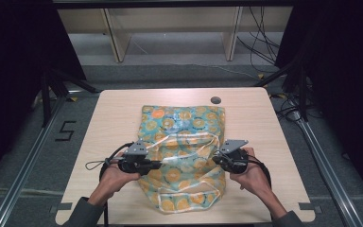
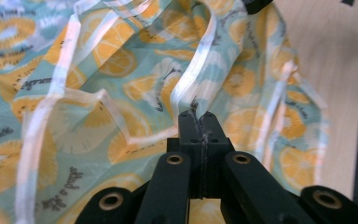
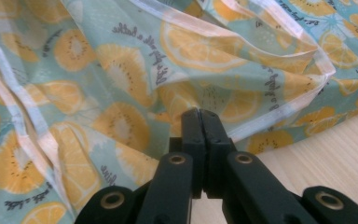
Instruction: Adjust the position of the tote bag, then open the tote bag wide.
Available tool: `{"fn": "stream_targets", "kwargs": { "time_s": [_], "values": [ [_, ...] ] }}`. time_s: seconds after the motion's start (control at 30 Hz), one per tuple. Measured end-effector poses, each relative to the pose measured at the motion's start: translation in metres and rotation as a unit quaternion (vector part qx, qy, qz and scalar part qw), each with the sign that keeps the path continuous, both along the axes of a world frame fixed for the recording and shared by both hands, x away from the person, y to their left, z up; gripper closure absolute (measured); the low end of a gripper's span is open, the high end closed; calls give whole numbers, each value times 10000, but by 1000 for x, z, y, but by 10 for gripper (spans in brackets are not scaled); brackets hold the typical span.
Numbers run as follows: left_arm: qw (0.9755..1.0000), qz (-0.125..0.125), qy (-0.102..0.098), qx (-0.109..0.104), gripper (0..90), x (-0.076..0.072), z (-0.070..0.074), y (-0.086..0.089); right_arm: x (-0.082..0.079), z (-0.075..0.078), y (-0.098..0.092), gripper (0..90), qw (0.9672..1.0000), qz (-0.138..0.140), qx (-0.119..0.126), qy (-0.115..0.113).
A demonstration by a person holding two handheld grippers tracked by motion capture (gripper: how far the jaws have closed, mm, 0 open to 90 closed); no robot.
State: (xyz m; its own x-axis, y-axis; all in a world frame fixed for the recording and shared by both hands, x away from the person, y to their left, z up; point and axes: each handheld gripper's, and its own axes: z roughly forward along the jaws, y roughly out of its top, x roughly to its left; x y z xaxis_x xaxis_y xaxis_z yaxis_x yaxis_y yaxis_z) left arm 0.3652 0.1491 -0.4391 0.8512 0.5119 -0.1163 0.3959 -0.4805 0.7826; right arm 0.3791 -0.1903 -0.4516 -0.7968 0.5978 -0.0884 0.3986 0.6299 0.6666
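Scene: A person at a pale wooden table works a printed bag with a pair of hand-held tongs, seen from the high view.

Bag: A thin, translucent teal bag with orange citrus slices, script lettering and pale white edging. It lies flat down the middle of the table, its far end toward the round dark grommet hole, its near end close to the person's edge. The middle part is rumpled and gathered between the two hands.

Left tongs: Held in the left hand at the bag's left edge, pointing inward. In the left gripper view the jaws are pressed together with a fold of the bag's white-edged film pinched at their tips.

Right tongs: Held in the right hand at the bag's right edge, pointing inward toward the other pair. In the right gripper view the jaws are closed tight, tips buried in the bag's film just under a white seam; the film appears caught between them.

Handles: A pale looped strap lies on the near part of the bag, another across its middle.

Surroundings: Grey floor with a number marked at the left, cables at the far right, pale shelving legs beyond the table.
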Motion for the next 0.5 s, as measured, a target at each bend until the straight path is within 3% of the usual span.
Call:
{"fn": "stream_targets", "kwargs": {
  "time_s": [0.03,0.07,0.1,0.13,0.17,0.27,0.3,0.33,0.37,0.4,0.43,0.5],
  "values": [
    [9998,-74,36,-185,896,-3,5,2,0,0,0,900,10000,17,18,-84],
    [9995,-74,90,-289,896,-4,8,4,-2,4,-1,900,10000,33,-48,-19],
    [9988,-87,152,-453,896,-5,11,6,-2,3,0,900,9999,-5,66,-133],
    [9979,-145,177,-600,896,-5,14,8,-3,4,0,900,9999,15,111,-20],
    [9975,-114,203,-660,896,-6,17,9,-3,5,-1,900,9999,31,113,-113],
    [9971,-143,89,-741,896,-9,26,12,-4,11,-3,858,9998,-1,210,-55],
    [9973,-126,108,-718,896,-9,27,12,-5,11,-2,796,9992,-102,383,-47],
    [9978,-81,-4,-654,896,-9,29,14,-6,13,-3,758,9993,-162,340,-11],
    [9975,-19,17,-709,896,-9,28,13,-8,15,-2,687,9988,-200,449,-75],
    [9974,-2,44,-726,896,-7,28,14,-7,16,-2,641,9987,-142,472,-143],
    [9977,69,25,-676,896,-5,29,16,-10,20,-3,600,9989,-164,438,-8],
    [9979,86,-51,-633,896,1,29,17,-11,21,0,529,9982,-144,581,-25]
  ]
}}
